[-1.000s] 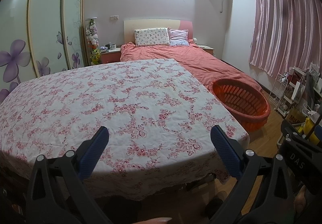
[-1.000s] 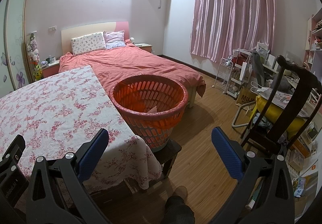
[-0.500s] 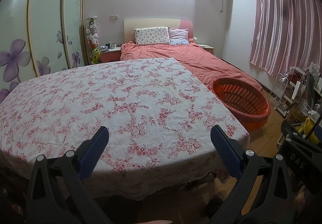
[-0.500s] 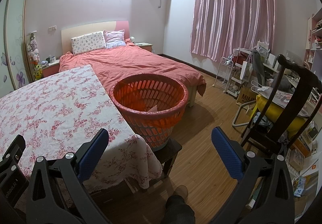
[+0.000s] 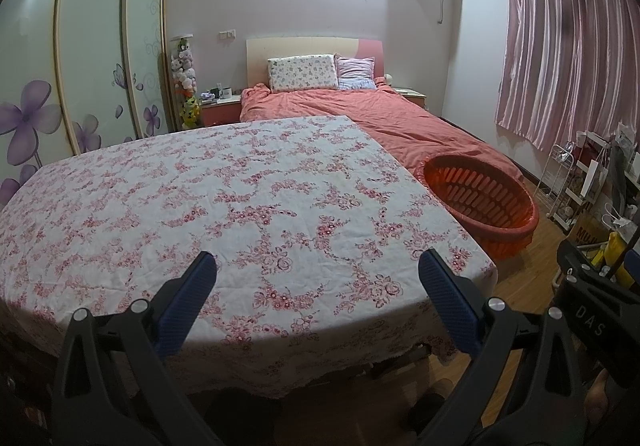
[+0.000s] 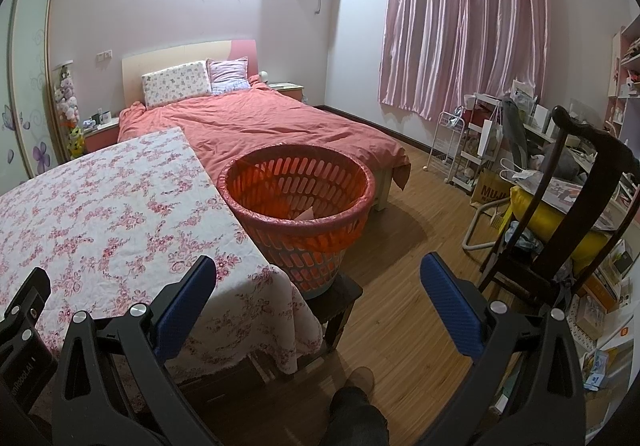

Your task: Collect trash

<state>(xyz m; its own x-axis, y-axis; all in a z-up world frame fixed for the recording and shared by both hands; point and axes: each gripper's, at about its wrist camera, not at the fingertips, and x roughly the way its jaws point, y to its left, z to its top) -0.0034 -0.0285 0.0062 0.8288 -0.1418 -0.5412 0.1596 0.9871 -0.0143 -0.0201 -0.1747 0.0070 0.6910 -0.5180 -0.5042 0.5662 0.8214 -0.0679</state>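
We see the basket [image 6: 298,201], orange and slatted, standing on a dark stool [image 6: 340,296] just beside the table's right edge, between the table [image 6: 100,221] and the bed [image 6: 280,125]. A pale scrap of paper [image 6: 305,213] lies low inside it; what else it holds we cannot tell. From the left wrist view the basket [image 5: 480,193] sits past the table's far right corner, only its rim and inner wall showing.

Our right tongs [image 6: 318,296] hang above the table's near corner and the floor, jaws spread wide, holding nothing. Our left tongs [image 5: 316,294] hover over the near edge of the table [image 5: 240,197], jaws equally wide and empty. The table wears a white cloth with red flowers.

Beyond the table lies the bed under a salmon cover, two pillows [image 6: 196,81] at its head. Pink curtains [image 6: 460,25] hang on the right wall, and a dark wooden chair [image 6: 572,205] with a yellow cushion stands at the right. A dark trouser leg and shoe [image 6: 358,402] show at the bottom edge of the right wrist view.
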